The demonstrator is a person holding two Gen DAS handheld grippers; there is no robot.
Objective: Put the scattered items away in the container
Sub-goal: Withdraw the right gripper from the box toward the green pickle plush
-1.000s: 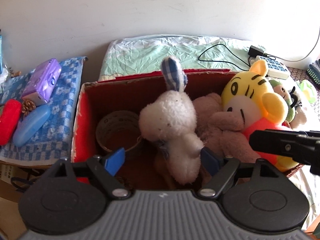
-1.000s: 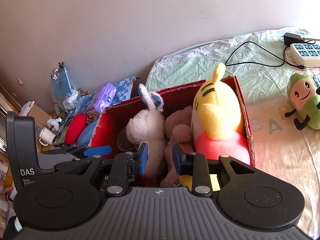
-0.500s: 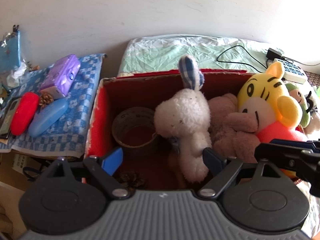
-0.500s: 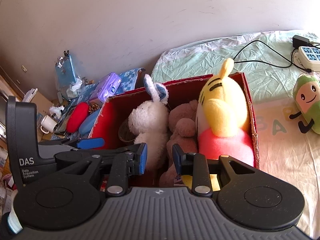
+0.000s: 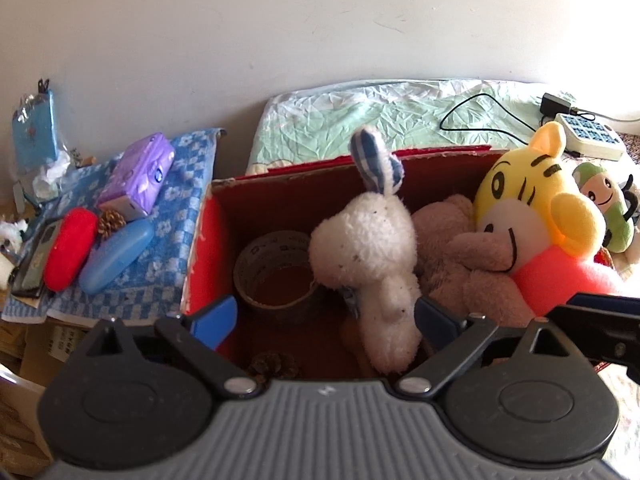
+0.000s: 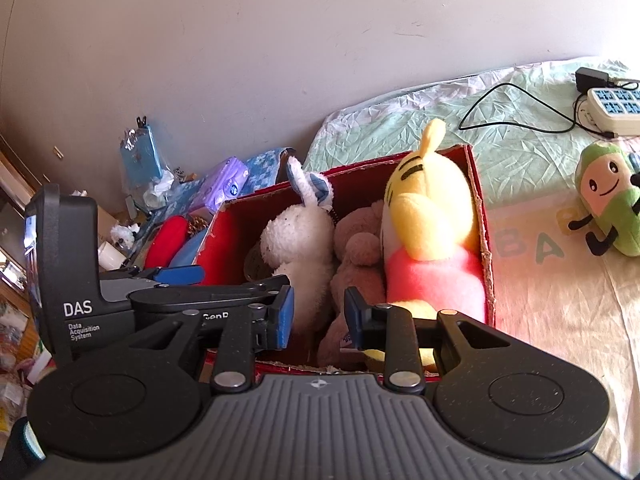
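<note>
The left gripper is hovering at the near edge of the red cardboard box, and its jaws are opening wide; the white plush rabbit is standing between them but neither pad is pressing on it, so it looks released. The rabbit is sitting upright inside the box, its long axis running up toward the far edge, blue checked ear on top, just beside the roll of tape on its left and the brown teddy on its right. The right gripper is hanging over the same near edge with its jaws narrowly parted and nothing clamped between them. Past the teddy, the yellow tiger plush is filling the right end of the box. The remaining loose toy appears to be the green plush, lying on the bed beyond the box's right side, well apart from it. It is lying to the right of both jaws, so the right hand is judged the nearer one to fetch it
</note>
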